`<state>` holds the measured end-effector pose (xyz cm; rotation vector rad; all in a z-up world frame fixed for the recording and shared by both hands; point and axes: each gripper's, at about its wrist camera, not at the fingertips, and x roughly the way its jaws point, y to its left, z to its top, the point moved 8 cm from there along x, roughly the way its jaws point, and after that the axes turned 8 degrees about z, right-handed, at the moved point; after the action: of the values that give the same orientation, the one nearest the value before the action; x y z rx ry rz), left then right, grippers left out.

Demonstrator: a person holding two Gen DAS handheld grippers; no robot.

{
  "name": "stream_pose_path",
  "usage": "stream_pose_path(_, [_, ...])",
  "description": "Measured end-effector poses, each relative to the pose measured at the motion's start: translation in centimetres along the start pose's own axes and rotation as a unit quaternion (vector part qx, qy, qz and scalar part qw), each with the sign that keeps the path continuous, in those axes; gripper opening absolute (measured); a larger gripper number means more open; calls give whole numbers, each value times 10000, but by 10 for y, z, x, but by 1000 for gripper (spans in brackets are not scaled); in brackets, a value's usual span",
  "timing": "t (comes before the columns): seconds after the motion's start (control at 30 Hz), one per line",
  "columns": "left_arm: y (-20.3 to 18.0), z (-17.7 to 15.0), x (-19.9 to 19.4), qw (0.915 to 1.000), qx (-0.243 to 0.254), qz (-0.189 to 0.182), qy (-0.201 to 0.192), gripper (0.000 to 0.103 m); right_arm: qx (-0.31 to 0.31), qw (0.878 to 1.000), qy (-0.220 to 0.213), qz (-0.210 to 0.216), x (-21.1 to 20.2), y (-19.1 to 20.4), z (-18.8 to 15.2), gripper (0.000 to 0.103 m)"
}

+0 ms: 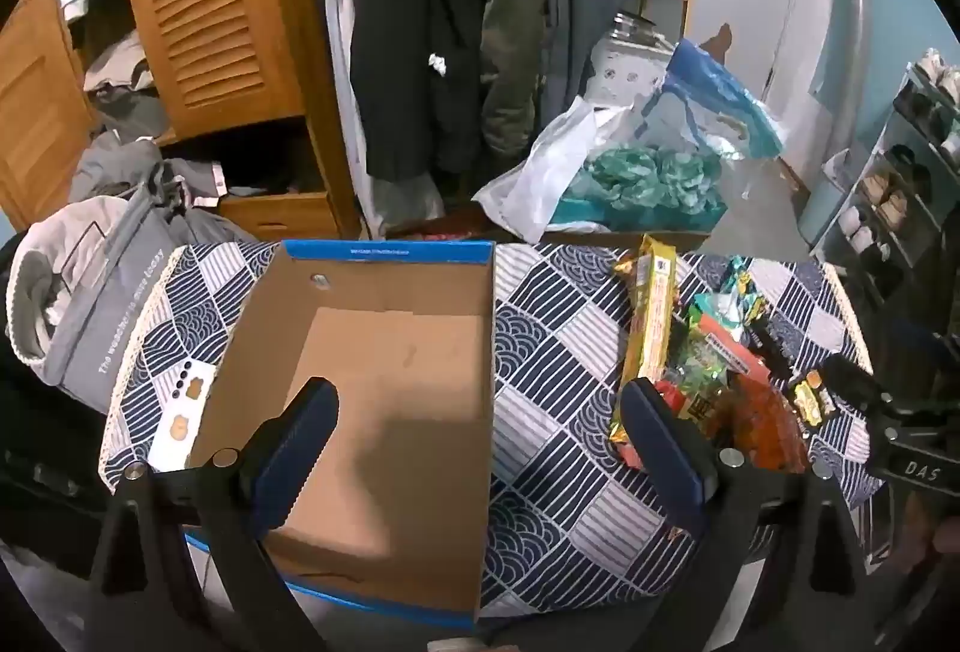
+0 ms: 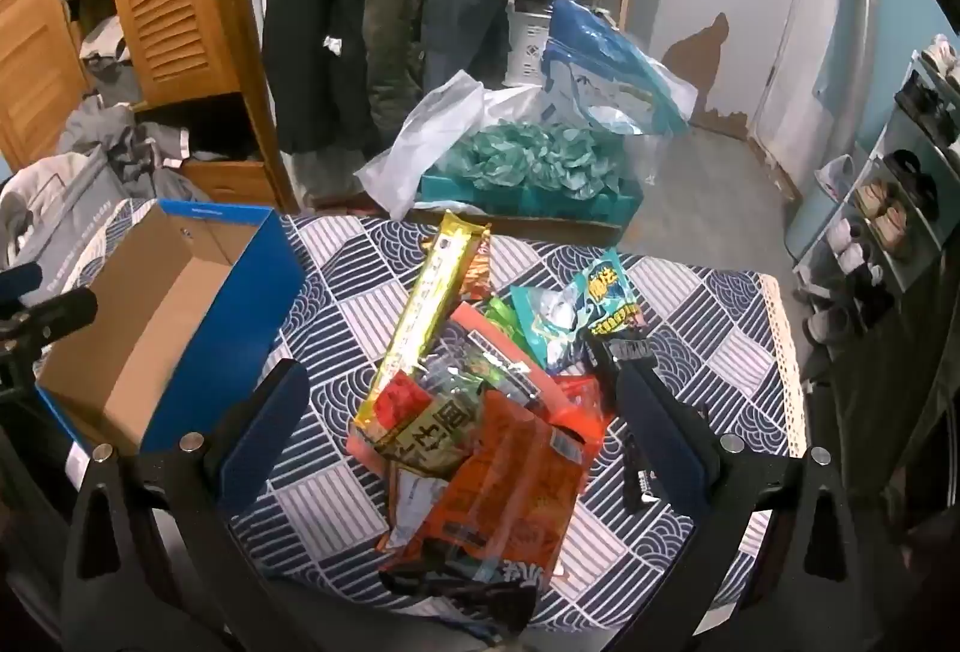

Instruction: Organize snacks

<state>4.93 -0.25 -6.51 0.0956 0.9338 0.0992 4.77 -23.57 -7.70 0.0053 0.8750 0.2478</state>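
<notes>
An empty blue cardboard box (image 1: 384, 382) lies open on the patterned tablecloth (image 1: 552, 352); it also shows at the left in the right wrist view (image 2: 180, 316). A pile of snack packets (image 2: 480, 400) lies to its right: a long yellow packet (image 2: 429, 310), an orange bag (image 2: 510, 484), a teal packet (image 2: 570, 316). The pile shows in the left wrist view (image 1: 702, 370) too. My left gripper (image 1: 480, 448) is open over the box's near right part. My right gripper (image 2: 462, 442) is open, straddling the pile just above it. Neither holds anything.
Behind the table lie a white plastic bag with teal items (image 2: 528, 160) and a blue bag (image 2: 600, 64). A wooden wardrobe (image 1: 204, 4) and hanging coats (image 1: 420, 22) stand behind. A grey bag (image 1: 90, 292) sits left; a shoe rack (image 2: 888, 208) stands right.
</notes>
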Motion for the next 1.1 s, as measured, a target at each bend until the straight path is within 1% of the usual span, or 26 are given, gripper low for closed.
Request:
stream_pose_path(0.07, [-4, 2, 4, 10000, 65, 22, 10, 96, -11, 10000, -28, -20, 0, 0, 0, 100])
stream_pose_path(0.1, [-2, 5, -3, 9999, -46, -56, -109, 96, -15, 10000, -25, -24, 0, 1, 0, 100])
stream_pose_path(0.17, [0, 2, -7, 9997, -34, -117, -226, 96, -11, 10000, -29, -23, 0, 1, 1, 100])
stream_pose_path(0.23, [-3, -1, -6, 9998, 36, -99, -190, 96, -28, 10000, -25, -29, 0, 1, 1, 100])
stream_pose_path(0.4, [2, -3, -7, 9996, -99, -158, -226, 96, -18, 10000, -21, -34, 1, 2, 0, 100])
stream_pose_path(0.63, [1, -1, -10, 9994, -128, -195, -268, 96, -31, 10000, -3, -46, 1, 3, 0, 100])
stream_pose_path(1.1, [2, -2, -8, 9993, -183, -241, -226, 96, -38, 10000, 2, -54, 2, 5, -1, 100])
